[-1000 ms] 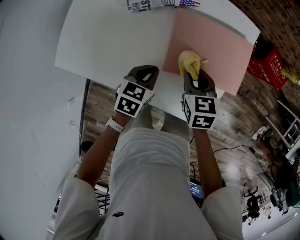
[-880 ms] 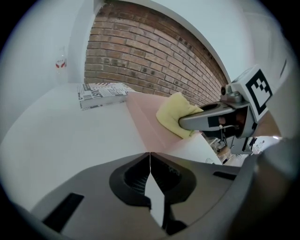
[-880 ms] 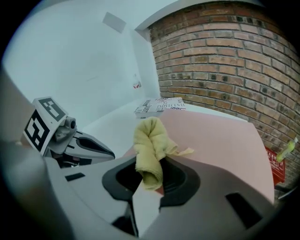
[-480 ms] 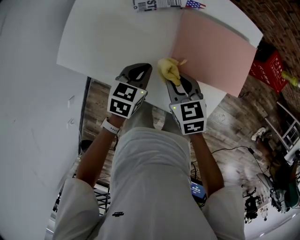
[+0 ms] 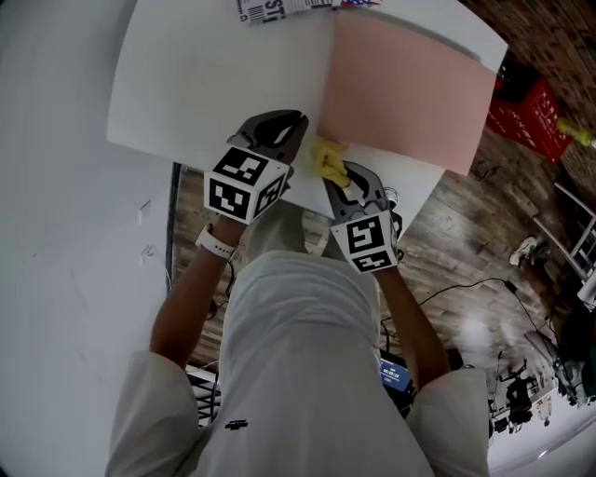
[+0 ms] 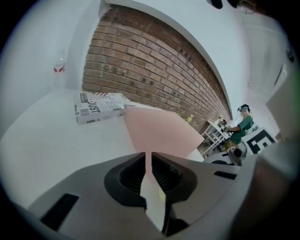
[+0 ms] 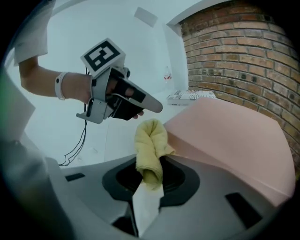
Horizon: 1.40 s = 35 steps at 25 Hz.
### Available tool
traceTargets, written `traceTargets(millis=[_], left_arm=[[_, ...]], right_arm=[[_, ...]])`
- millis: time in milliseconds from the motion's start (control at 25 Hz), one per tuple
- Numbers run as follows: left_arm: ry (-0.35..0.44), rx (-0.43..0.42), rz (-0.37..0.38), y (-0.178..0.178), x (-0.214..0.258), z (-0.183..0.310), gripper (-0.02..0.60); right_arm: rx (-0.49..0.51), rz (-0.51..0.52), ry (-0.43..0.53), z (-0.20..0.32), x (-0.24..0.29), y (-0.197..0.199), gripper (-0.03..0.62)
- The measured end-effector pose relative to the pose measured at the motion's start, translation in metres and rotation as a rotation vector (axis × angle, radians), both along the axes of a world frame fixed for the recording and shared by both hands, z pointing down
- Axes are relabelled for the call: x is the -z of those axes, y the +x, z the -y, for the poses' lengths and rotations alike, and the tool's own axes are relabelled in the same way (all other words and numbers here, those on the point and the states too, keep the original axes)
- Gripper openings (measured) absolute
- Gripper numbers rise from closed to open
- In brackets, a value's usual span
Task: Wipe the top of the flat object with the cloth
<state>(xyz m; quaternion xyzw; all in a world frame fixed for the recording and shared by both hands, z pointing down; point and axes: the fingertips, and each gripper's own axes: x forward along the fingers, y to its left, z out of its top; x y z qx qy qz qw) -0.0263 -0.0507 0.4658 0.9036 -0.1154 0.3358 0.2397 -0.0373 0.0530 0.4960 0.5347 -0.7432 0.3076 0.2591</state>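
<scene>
The flat pink board (image 5: 410,84) lies on the white table (image 5: 205,74), toward its right side. My right gripper (image 5: 337,170) is shut on a bunched yellow cloth (image 5: 328,156), which sits just off the board's near-left corner, over the table. In the right gripper view the cloth (image 7: 150,145) sticks up from between the jaws of the right gripper (image 7: 149,176), beside the board's edge (image 7: 234,136). My left gripper (image 5: 282,129) hovers to the left of the cloth over the table. Its jaws are shut with nothing between them (image 6: 146,157). The board (image 6: 154,129) lies ahead of it.
A printed package (image 5: 279,7) lies at the table's far edge, next to the board's far corner. The table's near edge runs just under both grippers. A red crate (image 5: 526,116) stands on the floor to the right. A person in green (image 6: 241,126) stands far off.
The right gripper has dragged the cloth left and toward me, off the pink board and past its near-left corner. The left gripper has risen a little.
</scene>
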Motion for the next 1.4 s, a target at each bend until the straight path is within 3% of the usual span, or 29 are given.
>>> traceTargets(millis=[40, 80, 200, 320, 440, 720, 1120, 1400], left_arm=[[-0.003, -0.025, -0.004, 0.009, 0.000, -0.003, 0.057], [-0.009, -0.048, -0.009, 0.019, 0.000, -0.005, 0.131], [-0.031, -0.093, -0.014, 0.042, -0.004, -0.010, 0.175], [-0.002, -0.115, 0.027, 0.051, -0.013, -0.010, 0.202], [0.029, -0.140, 0.078, 0.050, -0.022, -0.009, 0.198], [0.063, -0.133, 0.076, 0.048, -0.026, -0.006, 0.215], [0.084, -0.122, 0.113, 0.047, -0.026, -0.007, 0.216], [0.106, -0.136, 0.144, 0.048, -0.026, -0.007, 0.215]], right_arm=[[-0.018, -0.006, 0.007, 0.000, -0.003, 0.003, 0.092], [-0.036, -0.009, 0.015, 0.002, -0.006, 0.006, 0.092], [-0.058, -0.017, 0.035, 0.009, -0.014, 0.008, 0.092], [-0.058, -0.029, 0.049, 0.015, -0.018, 0.006, 0.092], [-0.083, -0.029, 0.053, 0.016, -0.020, 0.011, 0.092], [-0.187, -0.034, 0.046, -0.001, -0.021, 0.047, 0.092], [-0.357, -0.030, -0.015, -0.058, -0.025, 0.113, 0.092], [-0.429, -0.090, -0.040, -0.099, -0.027, 0.167, 0.092]])
